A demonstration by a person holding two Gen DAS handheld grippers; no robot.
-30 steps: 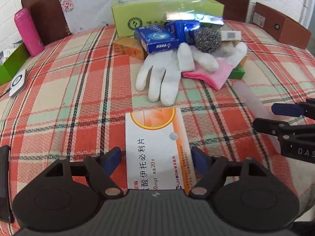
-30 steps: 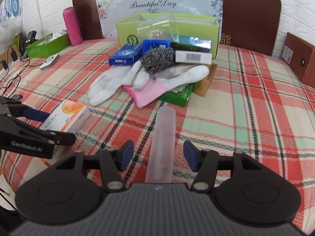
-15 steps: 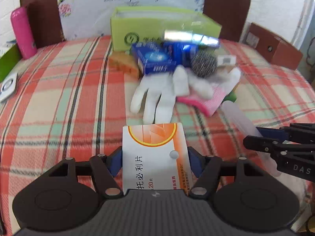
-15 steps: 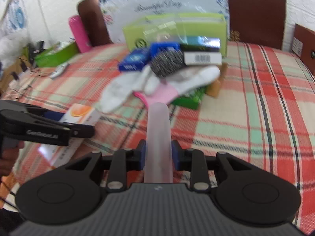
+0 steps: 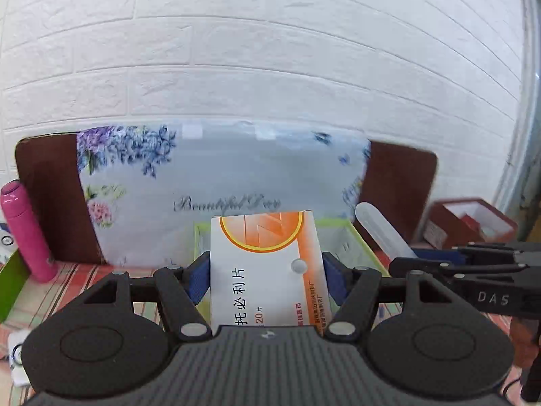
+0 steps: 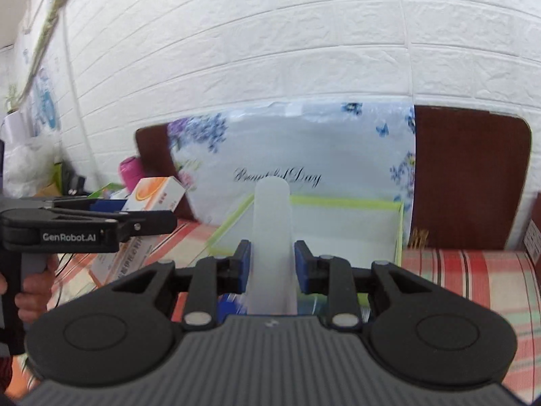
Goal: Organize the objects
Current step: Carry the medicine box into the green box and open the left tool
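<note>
Both tools lifted, medicine box and frosted tube pointing forward

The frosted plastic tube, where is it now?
The frosted plastic tube is clamped in the right gripper, raised before the green box, right of the medicine box.

The black left gripper clamps its blue-padded fingers shut on a load; the black right gripper, beside it, grips likewise.

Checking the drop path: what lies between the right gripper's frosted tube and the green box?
Nothing: in the right wrist view the frosted tube, clamped in the right gripper, points straight over the green box.
</note>
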